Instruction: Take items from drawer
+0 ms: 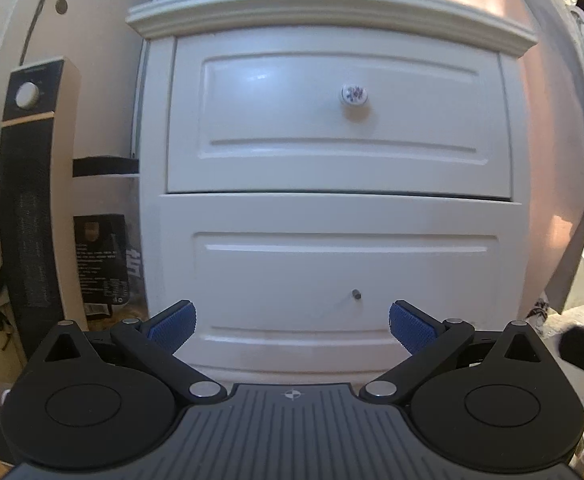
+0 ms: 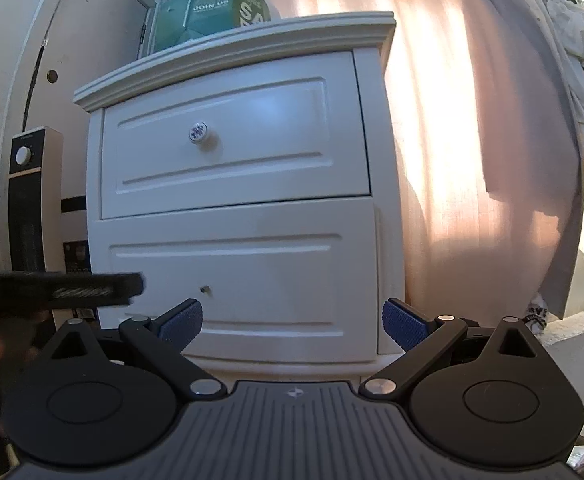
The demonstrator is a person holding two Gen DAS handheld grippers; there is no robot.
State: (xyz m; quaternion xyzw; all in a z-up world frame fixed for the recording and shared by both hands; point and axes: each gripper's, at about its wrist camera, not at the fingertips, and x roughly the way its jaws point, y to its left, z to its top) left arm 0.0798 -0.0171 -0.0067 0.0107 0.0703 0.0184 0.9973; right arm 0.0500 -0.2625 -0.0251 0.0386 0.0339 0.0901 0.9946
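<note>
At the bottom of the left wrist view the left gripper (image 1: 292, 326) has its blue-padded fingers (image 1: 173, 326) spread wide, holding nothing. The right gripper (image 2: 292, 324) at the bottom of its own view is the same, fingers (image 2: 406, 328) apart and empty. Beyond them, filling the centre of both views, stands a white nightstand (image 1: 332, 12) with two panelled drawers, both closed. The lower drawer (image 1: 344, 280) bears only a small dark stud (image 1: 356, 294) at its middle. The upper drawer (image 1: 340, 120) carries a round white knob (image 1: 354, 94) with a blue floral pattern. A green box (image 2: 211, 12) sits on top, upper left of the right view. A pink curtain (image 2: 472, 160) hangs to the right.
</note>
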